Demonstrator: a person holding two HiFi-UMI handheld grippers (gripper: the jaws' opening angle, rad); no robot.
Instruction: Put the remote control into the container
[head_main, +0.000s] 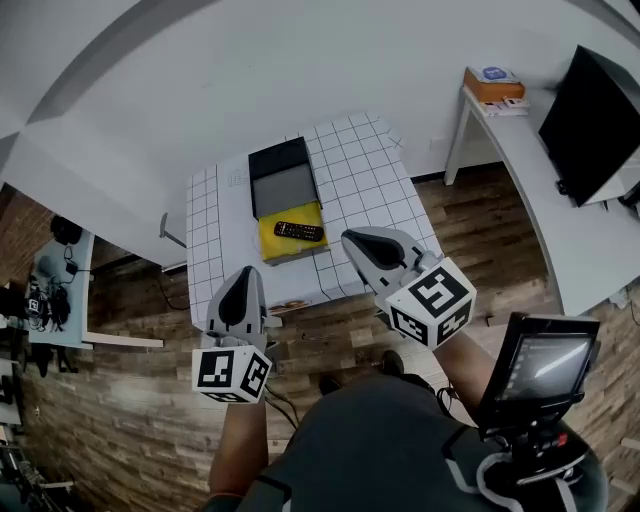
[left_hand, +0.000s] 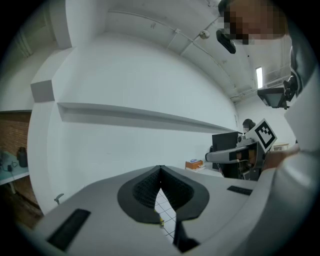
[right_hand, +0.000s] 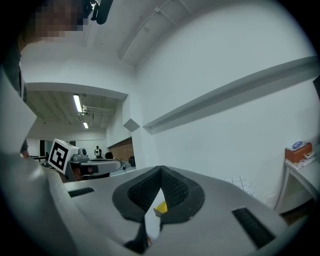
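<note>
You have one remote control (head_main: 298, 231), one container (head_main: 285, 190) and two grippers. The remote lies crosswise on a single yellow slab (head_main: 285, 250) directly on your side of the container, outside it. The container stands open at the middle of one gridded table (head_main: 375, 190).

Your left gripper (head_main: 243, 275) hangs on your side of the container and to its left, over the table's near edge. Its jaws are closed tip to tip on nothing.

Your right gripper (head_main: 352, 240) sits to the container's right, beside the slab. Its jaws are pressed together too, and empty.

Right of the container the cloth runs bare to the table edge, while left of it only a narrow strip is left. Far right of the container stands one white desk (head_main: 590, 250) with one dark monitor (head_main: 590, 120).
</note>
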